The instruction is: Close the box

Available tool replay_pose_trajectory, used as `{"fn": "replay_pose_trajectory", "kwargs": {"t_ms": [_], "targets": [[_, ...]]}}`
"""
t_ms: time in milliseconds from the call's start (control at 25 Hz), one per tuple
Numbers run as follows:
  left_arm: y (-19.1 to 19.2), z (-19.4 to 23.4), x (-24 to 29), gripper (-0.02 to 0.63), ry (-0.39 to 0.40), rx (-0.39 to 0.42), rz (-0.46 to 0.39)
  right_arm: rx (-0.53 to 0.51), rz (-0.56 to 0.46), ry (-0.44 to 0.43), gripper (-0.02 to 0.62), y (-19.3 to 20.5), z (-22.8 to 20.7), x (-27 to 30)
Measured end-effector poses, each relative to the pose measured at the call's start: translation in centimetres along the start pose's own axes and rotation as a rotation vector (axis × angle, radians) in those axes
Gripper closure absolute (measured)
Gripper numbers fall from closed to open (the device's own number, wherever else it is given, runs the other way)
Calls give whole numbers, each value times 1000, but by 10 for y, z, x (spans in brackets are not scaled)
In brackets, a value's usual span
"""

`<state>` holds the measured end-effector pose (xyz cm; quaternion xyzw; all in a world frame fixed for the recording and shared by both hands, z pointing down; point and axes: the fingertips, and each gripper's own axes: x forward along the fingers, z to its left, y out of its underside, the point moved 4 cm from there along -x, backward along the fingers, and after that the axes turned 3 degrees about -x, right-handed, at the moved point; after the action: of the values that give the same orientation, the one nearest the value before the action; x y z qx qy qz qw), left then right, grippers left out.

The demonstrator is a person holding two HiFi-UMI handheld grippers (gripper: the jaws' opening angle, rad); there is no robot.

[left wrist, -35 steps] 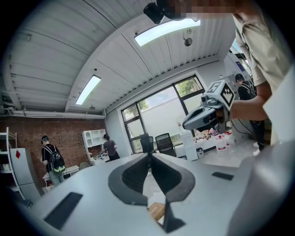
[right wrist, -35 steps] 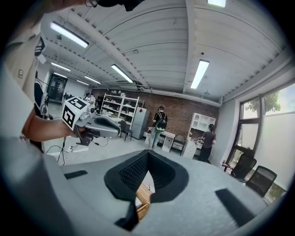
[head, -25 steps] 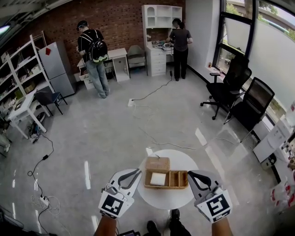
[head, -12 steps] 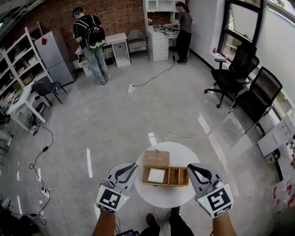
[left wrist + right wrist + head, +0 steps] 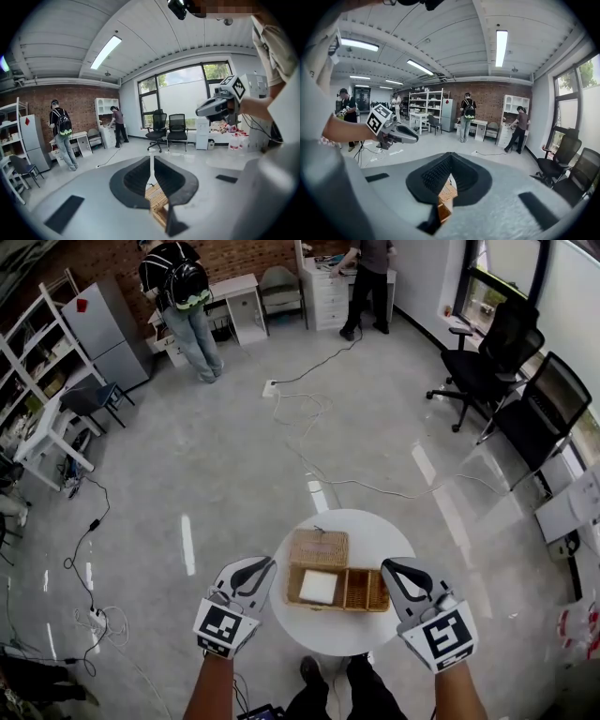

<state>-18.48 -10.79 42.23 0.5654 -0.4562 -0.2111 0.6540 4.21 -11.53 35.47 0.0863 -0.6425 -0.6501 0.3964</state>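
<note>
An open wicker box (image 5: 361, 591) stands on a small round white table (image 5: 373, 538). Its flat lid (image 5: 319, 547) lies back on the far left side, and a white square item (image 5: 318, 587) sits in the left compartment. My left gripper (image 5: 269, 562) hangs shut and empty at the table's left rim, just left of the box. My right gripper (image 5: 386, 566) is also shut and empty, close to the box's right end. The box (image 5: 157, 202) shows below the left gripper (image 5: 151, 158) in its own view. The right gripper view shows the box (image 5: 446, 192) under its closed tips (image 5: 450, 155).
Grey polished floor surrounds the table, with white cables (image 5: 314, 442) lying beyond it. Two black office chairs (image 5: 492, 357) stand at the right, and shelves and a small chair (image 5: 89, 399) at the left. Two people (image 5: 178, 287) stand at desks far back.
Both grippers have come down and moved closer to the box on either side. The head view has tipped further down, so the table sits higher in the frame. Jaws stay shut.
</note>
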Motion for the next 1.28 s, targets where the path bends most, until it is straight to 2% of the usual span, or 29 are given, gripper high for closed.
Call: {"fn": "replay_pose_trajectory", "kwargs": {"t_ms": [200,920,1280], "targets": [[37,15,36,581,-13,-53,53,16,22,-10,603,26,-20,21],[167,46,135,580,71,-351,252,49,110,-38,603,96,-51,89],[203,53,165,578,68,-450,307,69,132,-55,603,118,-66,107]]}}
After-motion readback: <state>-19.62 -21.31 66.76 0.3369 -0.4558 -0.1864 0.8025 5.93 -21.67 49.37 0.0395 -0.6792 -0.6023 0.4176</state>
